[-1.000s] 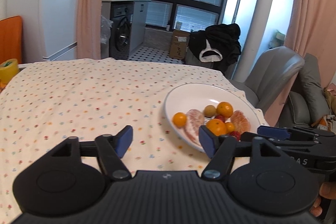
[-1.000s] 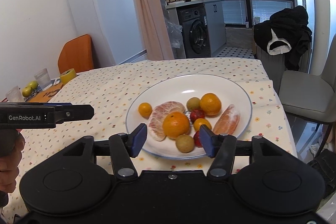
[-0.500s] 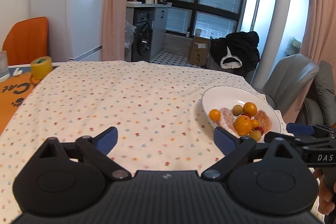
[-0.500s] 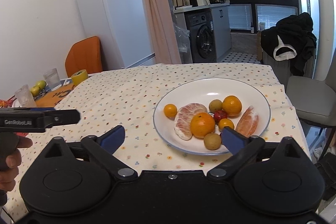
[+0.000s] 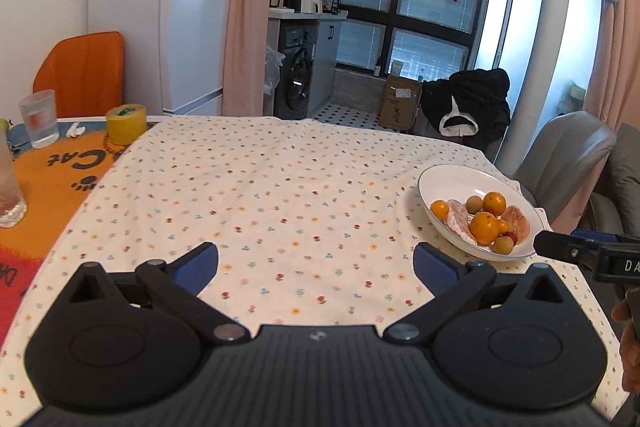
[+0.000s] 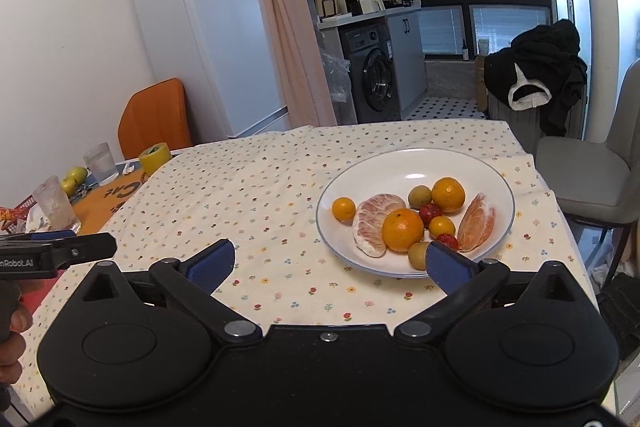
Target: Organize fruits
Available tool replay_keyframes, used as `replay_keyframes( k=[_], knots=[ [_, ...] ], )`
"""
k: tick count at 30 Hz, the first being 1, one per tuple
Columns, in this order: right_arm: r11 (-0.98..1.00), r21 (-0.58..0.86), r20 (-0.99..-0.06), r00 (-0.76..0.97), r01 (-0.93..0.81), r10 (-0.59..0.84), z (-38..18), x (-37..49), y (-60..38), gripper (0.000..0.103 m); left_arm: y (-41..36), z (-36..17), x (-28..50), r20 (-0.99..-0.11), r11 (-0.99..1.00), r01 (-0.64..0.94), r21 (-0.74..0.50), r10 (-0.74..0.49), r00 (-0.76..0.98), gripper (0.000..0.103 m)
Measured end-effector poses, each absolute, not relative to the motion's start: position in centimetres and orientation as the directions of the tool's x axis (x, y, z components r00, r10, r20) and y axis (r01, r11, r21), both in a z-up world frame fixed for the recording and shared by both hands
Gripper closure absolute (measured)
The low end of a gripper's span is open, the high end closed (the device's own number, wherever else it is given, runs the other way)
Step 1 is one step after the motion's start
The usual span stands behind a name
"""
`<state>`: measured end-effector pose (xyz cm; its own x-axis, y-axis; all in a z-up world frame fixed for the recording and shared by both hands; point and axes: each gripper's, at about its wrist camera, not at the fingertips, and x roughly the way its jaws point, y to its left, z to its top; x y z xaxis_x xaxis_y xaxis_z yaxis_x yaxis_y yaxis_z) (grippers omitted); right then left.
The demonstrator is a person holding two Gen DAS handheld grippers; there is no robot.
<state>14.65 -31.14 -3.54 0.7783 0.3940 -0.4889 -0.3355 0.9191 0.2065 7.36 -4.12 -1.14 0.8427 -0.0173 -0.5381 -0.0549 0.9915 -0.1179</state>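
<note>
Both tools wide open, empty: left tool (image 5: 316, 263), right tool (image 6: 330, 263). Grip the firm round orange mandarin (image 6: 402, 229) at mid-girth; peeled segments are soft.

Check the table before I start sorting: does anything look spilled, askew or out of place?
Nothing stands out. All the fruit sits inside the white round plate: oranges, two peeled citrus pieces, small brown and red fruits. The floral tablecloth is slightly wrinkled, not spilled on. The left gripper and right gripper are open and empty.
</note>
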Motion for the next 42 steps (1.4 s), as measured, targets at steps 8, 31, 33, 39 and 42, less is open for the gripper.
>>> replay_keyframes(
  k=[8, 31, 33, 39, 42],
  knots=[
    [0.913, 0.202, -0.457, 0.791, -0.353, 0.407, -2.3, 13.0, -30.6, 0.0, -2.7, 0.0, 5.2, -0.524, 0.99, -0.082, -0.112, 0.011, 0.852, 0.0],
    [0.909, 0.171, -0.431, 0.801, -0.379, 0.415, 0.7, 8.4, -30.1, 0.0, -2.1, 3.5, -0.8, -0.478, 0.988, -0.126, -0.093, 0.066, 0.876, 0.0],
    [0.909, 0.171, -0.44, 0.796, -0.381, 0.416, 0.9, 7.9, -30.1, 0.0, -2.1, 3.5, -1.3, -0.486, 0.989, -0.119, -0.085, 0.063, 0.871, 0.0],
    [0.913, 0.183, -0.454, 0.792, -0.365, 0.408, 1.1, 6.6, -30.3, 0.0, -2.3, 3.9, -2.6, -0.48, 0.991, -0.12, -0.061, 0.076, 0.874, 0.0],
    [0.914, 0.19, -0.467, 0.787, -0.358, 0.404, 0.7, 6.2, -30.4, 0.0, -2.5, 3.5, -3.4, -0.487, 0.992, -0.12, -0.049, 0.081, 0.87, 0.0]
  ],
)
